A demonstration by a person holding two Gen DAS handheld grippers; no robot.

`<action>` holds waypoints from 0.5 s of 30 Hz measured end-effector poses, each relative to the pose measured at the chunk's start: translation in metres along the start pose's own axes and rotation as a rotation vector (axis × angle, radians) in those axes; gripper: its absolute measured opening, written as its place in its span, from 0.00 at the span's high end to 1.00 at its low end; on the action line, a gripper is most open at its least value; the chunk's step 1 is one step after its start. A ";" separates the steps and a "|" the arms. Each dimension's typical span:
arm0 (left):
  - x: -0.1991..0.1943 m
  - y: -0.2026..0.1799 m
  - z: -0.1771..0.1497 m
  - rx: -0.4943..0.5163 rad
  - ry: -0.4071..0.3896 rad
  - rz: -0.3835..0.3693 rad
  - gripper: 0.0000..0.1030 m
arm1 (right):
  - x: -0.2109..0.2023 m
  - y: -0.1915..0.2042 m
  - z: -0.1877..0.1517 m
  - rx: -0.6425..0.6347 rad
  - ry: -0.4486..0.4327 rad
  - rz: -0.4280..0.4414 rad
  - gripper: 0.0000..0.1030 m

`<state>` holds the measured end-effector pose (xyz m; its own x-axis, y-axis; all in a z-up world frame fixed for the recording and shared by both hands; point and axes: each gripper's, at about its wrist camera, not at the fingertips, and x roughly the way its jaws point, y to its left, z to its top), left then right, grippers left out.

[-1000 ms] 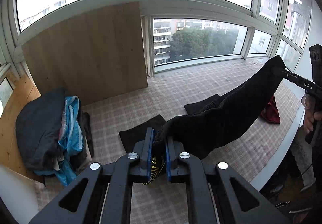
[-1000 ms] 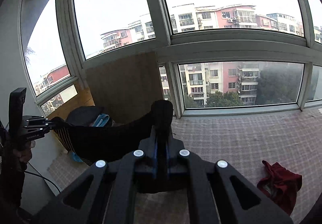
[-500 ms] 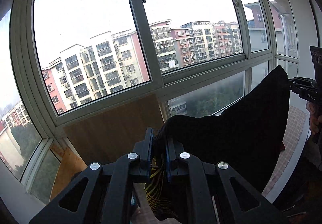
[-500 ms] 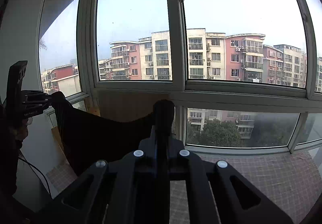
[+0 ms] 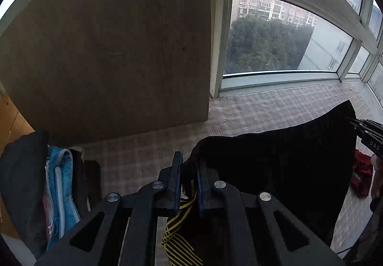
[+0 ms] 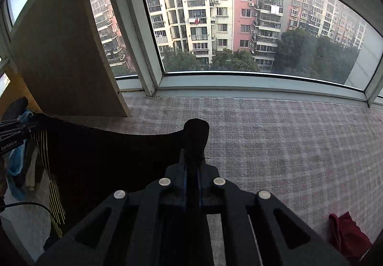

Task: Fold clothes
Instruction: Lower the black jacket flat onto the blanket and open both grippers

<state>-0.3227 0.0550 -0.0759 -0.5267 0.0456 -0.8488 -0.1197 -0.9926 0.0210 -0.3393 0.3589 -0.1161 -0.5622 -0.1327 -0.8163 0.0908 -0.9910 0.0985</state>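
Note:
A black garment (image 5: 282, 170) with yellow stripes near one edge hangs stretched between my two grippers above the checked mat (image 5: 263, 110). My left gripper (image 5: 189, 165) is shut on one top corner of it; the striped part (image 5: 177, 242) dangles below the jaws. In the right wrist view my right gripper (image 6: 192, 158) is shut on the other top corner, and the black garment (image 6: 107, 158) runs off to the left to the left gripper (image 6: 14, 132). At the right edge of the left wrist view the right gripper (image 5: 366, 129) shows pinching the cloth.
A pile of folded clothes (image 5: 40, 189), dark and blue, sits at the left. A wooden board (image 5: 107, 50) leans against the window. A red garment (image 6: 347, 235) lies on the checked mat (image 6: 287, 141) at the right. Window frames (image 6: 239, 84) border the mat's far side.
Both grippers swung up toward the windows half a second ago and have now dropped low over the mat, still holding the black garment spread between them.

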 end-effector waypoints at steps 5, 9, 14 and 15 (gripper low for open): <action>0.105 -0.016 0.003 -0.010 0.182 -0.017 0.85 | 0.075 -0.026 0.001 0.048 0.158 -0.019 0.92; 0.118 -0.001 0.005 -0.007 0.202 -0.018 0.77 | 0.061 -0.053 0.003 0.166 0.134 0.080 0.78; 0.101 0.030 0.014 0.010 0.178 -0.040 0.75 | 0.030 -0.069 0.007 0.217 0.078 0.067 0.75; 0.096 0.035 0.016 0.009 0.181 -0.058 0.75 | 0.024 -0.070 0.005 0.222 0.075 0.067 0.75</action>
<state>-0.3915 0.0264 -0.1483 -0.3586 0.0804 -0.9300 -0.1532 -0.9878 -0.0263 -0.3632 0.4247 -0.1400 -0.4976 -0.2049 -0.8428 -0.0619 -0.9608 0.2702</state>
